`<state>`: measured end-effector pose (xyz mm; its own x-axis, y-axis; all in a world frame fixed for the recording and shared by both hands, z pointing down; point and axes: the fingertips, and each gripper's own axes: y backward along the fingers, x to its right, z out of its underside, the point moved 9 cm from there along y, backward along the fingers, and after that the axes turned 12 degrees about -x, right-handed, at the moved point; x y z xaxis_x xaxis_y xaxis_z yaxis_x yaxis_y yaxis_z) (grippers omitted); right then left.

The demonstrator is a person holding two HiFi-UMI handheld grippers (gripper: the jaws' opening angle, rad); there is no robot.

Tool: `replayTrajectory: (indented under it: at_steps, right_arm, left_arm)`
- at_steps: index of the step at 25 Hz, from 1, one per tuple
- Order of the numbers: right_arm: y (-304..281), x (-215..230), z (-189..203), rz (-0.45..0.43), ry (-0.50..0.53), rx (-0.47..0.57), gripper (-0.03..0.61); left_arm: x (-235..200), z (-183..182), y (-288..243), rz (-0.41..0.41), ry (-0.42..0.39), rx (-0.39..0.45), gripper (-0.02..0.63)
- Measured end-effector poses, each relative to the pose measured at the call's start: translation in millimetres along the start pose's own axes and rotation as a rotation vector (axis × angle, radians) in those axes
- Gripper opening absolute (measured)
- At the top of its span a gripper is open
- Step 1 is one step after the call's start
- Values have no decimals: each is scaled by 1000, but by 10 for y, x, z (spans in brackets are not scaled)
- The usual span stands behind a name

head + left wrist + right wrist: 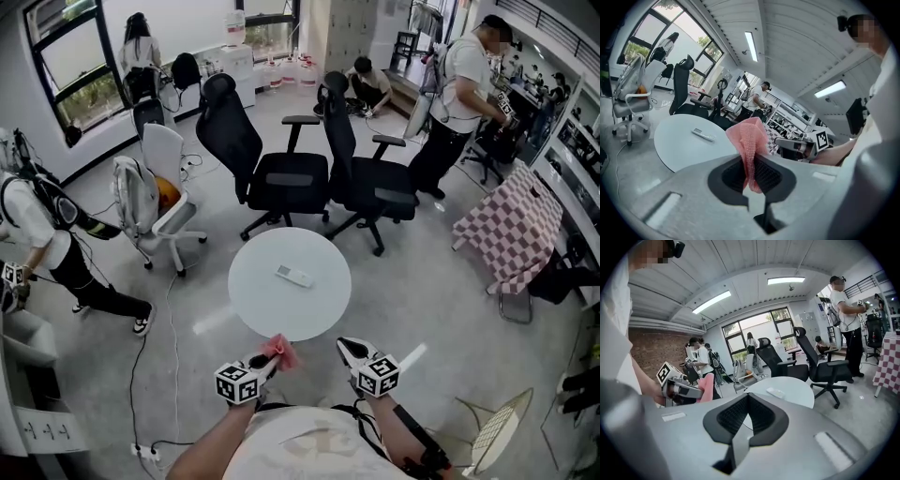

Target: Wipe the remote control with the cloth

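While the left tool (752, 161) is clamped on a pink cloth (749, 138), with only a narrow fold between its pads and the rest bunched above them, the right tool (747, 411) is closed on nothing. Both hover side by side, short of the near rim of a round white desk (251, 302). The remote control (294, 276) lies loose near the middle of the desk, well apart from both tools and touched by nothing.

Several things could go wrong from here. The thin pinch may let the cloth drag out once it is pressed and rubbed against the remote control. The remote control is unheld on a smooth top, so a one-sided wipe could slide or spin it toward the rim — the right tool would have to open first to steady it. Hard jaw tips could also scrape the buttons if the cloth folds aside.

Counts: two tools, one cloth, one remote control, one desk. Beyond the desk stand two black office chairs (281, 169), with one white chair (159, 202) to the left. Four other people (459, 94) appear around the room — though the far corners are too small to be sure.
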<state>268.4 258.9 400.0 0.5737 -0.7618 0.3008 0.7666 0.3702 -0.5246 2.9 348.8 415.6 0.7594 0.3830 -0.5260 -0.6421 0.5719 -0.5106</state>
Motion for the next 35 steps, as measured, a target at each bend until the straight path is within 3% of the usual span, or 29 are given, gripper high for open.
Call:
replayTrajectory:
  at_steps: [8, 17, 24, 35]
  right_arm:
    - [-288, -286, -163, 66, 21, -12, 8]
    - [-591, -349, -291, 96, 29, -38, 8]
    - [-944, -96, -381, 57, 12, -76, 8]
    - [-1491, 633, -823, 63, 56, -144, 8]
  left_arm:
    - [-267, -184, 181, 53, -40, 26, 20]
    - [-638, -292, 330, 47, -9, 36, 20]
    - [-899, -431, 190, 36, 0, -6, 20]
    - [-1391, -1137, -361, 41, -17, -72, 20]
